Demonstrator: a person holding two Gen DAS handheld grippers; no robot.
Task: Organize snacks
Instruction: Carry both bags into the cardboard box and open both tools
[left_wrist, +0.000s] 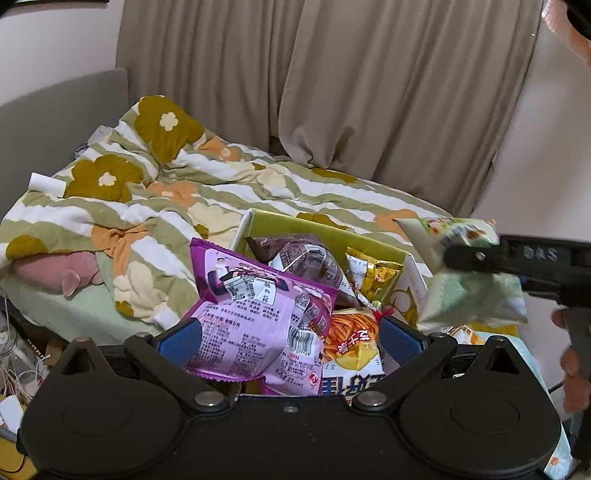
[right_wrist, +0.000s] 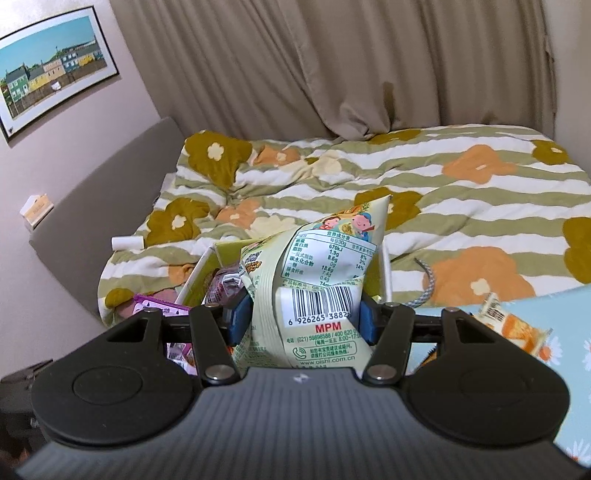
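Snacks: loose packets heaped in an open box (left_wrist: 376, 246) with a yellow-green lining, set at the edge of a bed (left_wrist: 229, 192).
Right gripper (right_wrist: 301, 320): closed on a pale green bag (right_wrist: 317, 295), blue pads pinching it across the lower half near the barcode; the bag crumples between them.
Green bag position: held in the air just right of the box in the left view, above its right side, not yet inside.
Left gripper (left_wrist: 290, 338): wide open, holding nothing; a purple bag (left_wrist: 255, 317) lies between its fingers and may be touching the left pad, though the angle makes that hard to judge.
Other packets: brown bag (left_wrist: 299, 254) and gold bag (left_wrist: 373, 275) at the back of the box, orange-yellow bag (left_wrist: 354, 343) in front; another orange packet (right_wrist: 517, 325) lies on a blue floral surface (right_wrist: 576, 332) to the right.
Handling: the bags look light, air-filled and slick, with brittle contents, so a gentle pinch suits them.
Where to hold: a flat sealed edge or corner should grip better than the puffed middle, which could slide or crush.
Step in hand: likely lowering the green bag into the box.
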